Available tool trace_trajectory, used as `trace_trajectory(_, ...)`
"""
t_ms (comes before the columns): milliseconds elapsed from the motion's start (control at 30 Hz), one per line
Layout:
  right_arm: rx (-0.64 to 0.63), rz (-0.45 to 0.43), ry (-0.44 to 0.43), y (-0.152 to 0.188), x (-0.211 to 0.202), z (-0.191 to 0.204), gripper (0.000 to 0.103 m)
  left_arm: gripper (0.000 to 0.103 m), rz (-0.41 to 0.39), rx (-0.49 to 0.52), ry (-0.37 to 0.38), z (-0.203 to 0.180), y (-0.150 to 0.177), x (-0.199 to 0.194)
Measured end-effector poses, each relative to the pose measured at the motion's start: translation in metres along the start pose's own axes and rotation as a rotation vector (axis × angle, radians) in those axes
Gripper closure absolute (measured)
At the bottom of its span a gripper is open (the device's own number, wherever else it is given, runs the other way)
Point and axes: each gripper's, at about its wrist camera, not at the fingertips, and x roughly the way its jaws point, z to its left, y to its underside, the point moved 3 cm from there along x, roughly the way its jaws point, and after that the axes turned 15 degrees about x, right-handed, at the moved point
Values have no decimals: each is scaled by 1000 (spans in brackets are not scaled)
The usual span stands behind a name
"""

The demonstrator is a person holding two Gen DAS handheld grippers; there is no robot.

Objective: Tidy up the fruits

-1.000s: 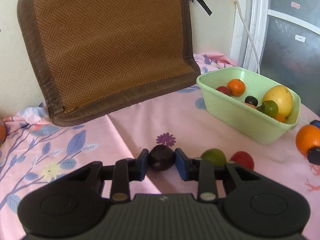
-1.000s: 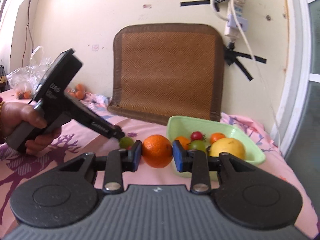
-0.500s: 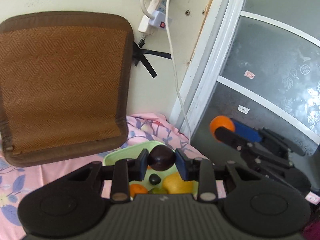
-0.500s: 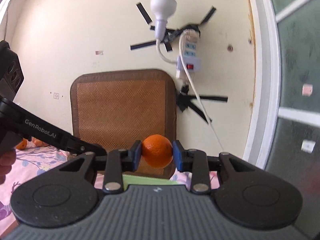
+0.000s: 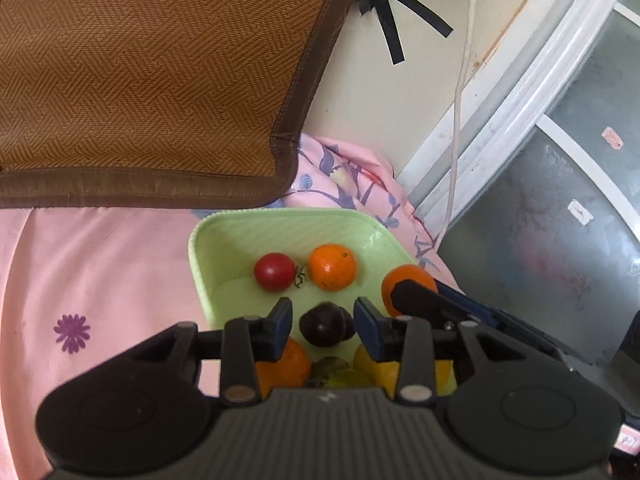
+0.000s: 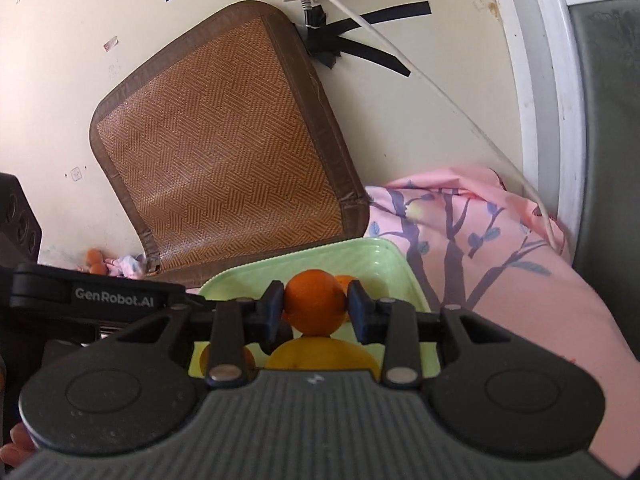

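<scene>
A: Hovering over the bin, that's the left gripper, jaws spread, and the plum sits in the gap between them with daylight on both sides.

B: Is the plum touching either pad?

A: No. Whether it's resting on the fruit below, I can't tell. Just under the left jaw there's an orange; under the right jaw, something yellow, a lemon by the look of it.

B: And ahead of the jaws?

A: A tomato ahead and a touch left, a mandarin ahead and slightly right, both on the bin floor, side by side. Beyond the right jaw, the other gripper's finger comes in over the rim.

B: Over to the right gripper, then.

A: Jaws clamped on its own orange, pads pressing both sides. It's held above the bin, with the lemon just below the jaws. The left tool crosses in from the left, near the left jaw. A mat leans on the wall far ahead.
</scene>
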Motion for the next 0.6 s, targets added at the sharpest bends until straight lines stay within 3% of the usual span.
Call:
trace_trajectory(33, 5, -14, -2, 0, -4, 0, 65, 59, -7, -14, 6, 1, -1, -4)
trace_trajectory(133, 8, -85, -24, -2, -29, 0, 65, 59, -47, -1, 20, -1, -1, -27)
trace_trajectory(333, -30, -172, -66, 11, -78, 19, 65, 59, -168, -4, 26, 18, 23, -105)
trace_trajectory(467, -48, -164, -108, 43, -95, 37, 65, 59, -180, 8, -81, 39, 56, -141)
trace_trajectory(600, -32, -75, -138, 81, -89, 54, 65, 59, -160, -10, -147, 53, 98, -153)
